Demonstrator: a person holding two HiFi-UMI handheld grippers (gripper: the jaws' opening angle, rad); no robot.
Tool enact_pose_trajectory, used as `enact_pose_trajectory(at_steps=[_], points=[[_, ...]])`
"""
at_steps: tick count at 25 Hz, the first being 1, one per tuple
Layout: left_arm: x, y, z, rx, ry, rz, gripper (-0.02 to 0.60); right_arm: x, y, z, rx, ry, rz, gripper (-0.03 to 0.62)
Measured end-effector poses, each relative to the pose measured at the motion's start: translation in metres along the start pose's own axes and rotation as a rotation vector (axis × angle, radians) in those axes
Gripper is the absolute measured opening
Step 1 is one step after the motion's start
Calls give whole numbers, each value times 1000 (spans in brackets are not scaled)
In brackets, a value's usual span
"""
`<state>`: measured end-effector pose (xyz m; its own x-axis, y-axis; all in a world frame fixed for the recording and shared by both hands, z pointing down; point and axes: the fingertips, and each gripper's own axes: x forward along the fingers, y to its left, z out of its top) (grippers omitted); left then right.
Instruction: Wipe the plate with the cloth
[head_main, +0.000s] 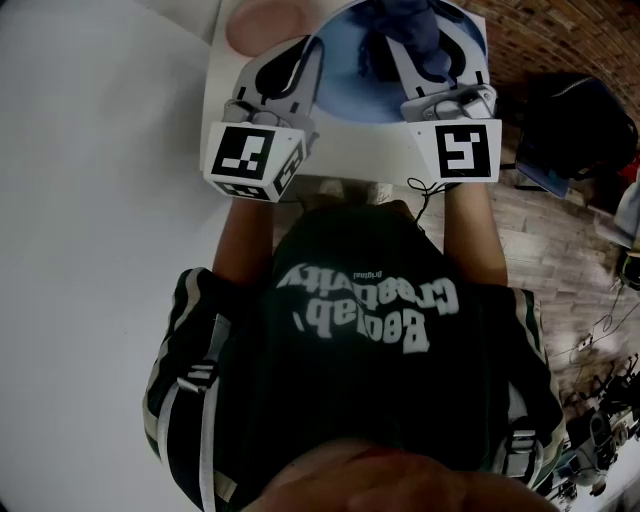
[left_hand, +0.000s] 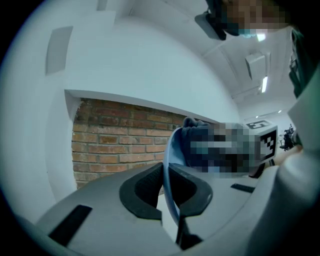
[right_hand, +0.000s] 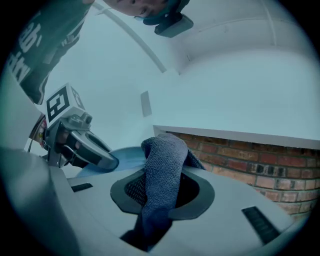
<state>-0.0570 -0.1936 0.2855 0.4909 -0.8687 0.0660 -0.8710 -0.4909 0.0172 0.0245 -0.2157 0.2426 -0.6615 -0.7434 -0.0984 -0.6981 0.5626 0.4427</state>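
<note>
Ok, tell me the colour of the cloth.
Dark blue. The cloth shows best in the right gripper view.

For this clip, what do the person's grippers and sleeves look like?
The left gripper and right gripper are pale grey shells with black ribbed pads. Each carries a white cube printed with black square markers; a thin black cable loops under the right one. The person wears a dark short-sleeved shirt with white lettering and pale-striped sleeves.
</note>
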Motion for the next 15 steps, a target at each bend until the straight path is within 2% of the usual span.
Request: enact_pose_trajectory(at_steps=[8,15], points=[[-29,25,10,11,-43,20,12,-6,-5,-2,-45,55,-55,75],[-17,29,17,-23,-58,35,12,-22,-22,-29,-52,126,-63,75]])
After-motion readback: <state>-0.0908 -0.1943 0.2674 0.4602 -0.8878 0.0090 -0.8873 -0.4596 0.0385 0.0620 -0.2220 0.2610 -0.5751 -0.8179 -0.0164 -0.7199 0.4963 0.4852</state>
